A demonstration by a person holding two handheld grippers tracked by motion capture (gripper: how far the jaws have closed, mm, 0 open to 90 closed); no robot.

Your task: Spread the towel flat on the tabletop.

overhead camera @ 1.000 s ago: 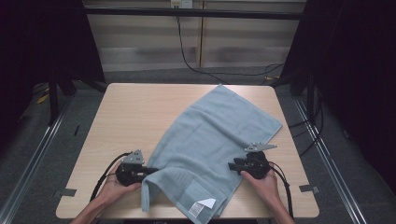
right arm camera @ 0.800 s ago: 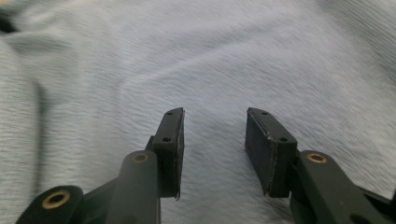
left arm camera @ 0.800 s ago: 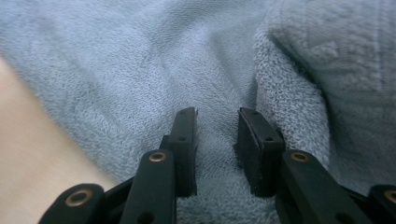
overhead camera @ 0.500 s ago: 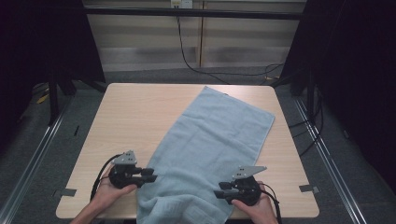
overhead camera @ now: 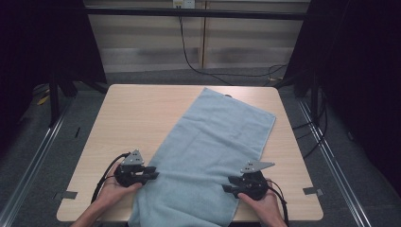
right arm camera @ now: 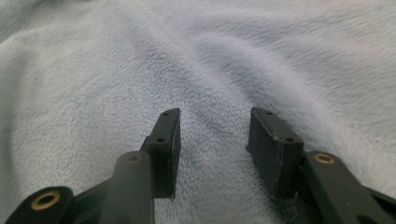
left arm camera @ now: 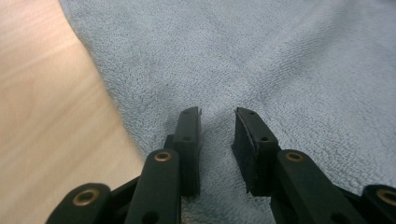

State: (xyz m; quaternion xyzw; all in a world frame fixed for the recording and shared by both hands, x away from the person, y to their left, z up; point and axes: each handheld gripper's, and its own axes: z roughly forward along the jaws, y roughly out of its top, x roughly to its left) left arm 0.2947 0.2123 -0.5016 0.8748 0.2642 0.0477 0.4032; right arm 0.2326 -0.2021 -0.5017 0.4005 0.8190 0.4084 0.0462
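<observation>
From the high view, the pale blue towel [overhead camera: 208, 161] lies flat on the wooden surface [overhead camera: 132, 113], long axis running from seven o'clock to one o'clock, near end draped over the edge, with the left gripper [overhead camera: 152, 174] at its left border and the right gripper [overhead camera: 228, 184] at its right. In the left gripper view, the fingers [left arm camera: 189, 140] have just been closing, a narrow gap remaining, terry pile puckered between them. In the right gripper view, the fingers [right arm camera: 273, 144] have just been opening, set apart over softly rippled cloth, gripping nothing.

Lab: bare table [overhead camera: 142, 113], dark curtains [overhead camera: 359, 71]
</observation>
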